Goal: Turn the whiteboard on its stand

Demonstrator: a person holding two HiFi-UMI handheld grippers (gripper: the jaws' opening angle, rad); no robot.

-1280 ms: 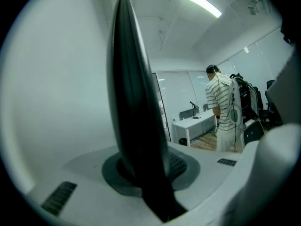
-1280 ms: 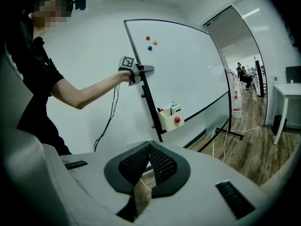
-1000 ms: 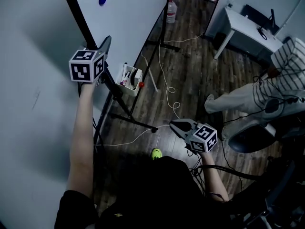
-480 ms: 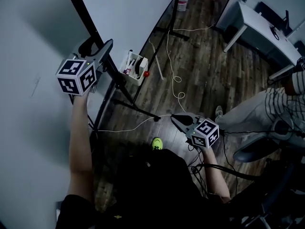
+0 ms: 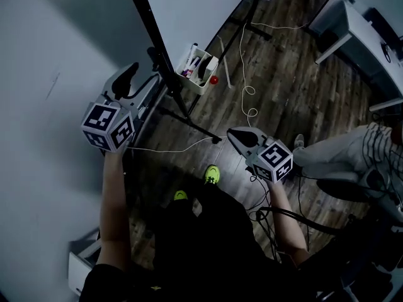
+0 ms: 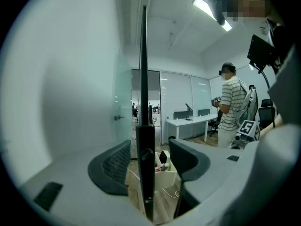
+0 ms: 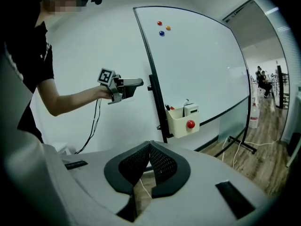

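No legible text, labels or numbers.

Head view: I see a dark plank floor (image 5: 283, 74) with a white cable (image 5: 247, 93) running across it in loops. A white table (image 5: 352, 30) stands at the upper right. A white box (image 5: 200, 65) holds markers, and a pair of green shoes (image 5: 212, 174) shows below centre.

Left gripper view: I make out a person in a striped shirt (image 6: 232, 98) standing under a ceiling light (image 6: 207, 7), near an office chair (image 6: 266, 111).

Right gripper view: a bottle (image 7: 254, 116) stands on the floor at far right.
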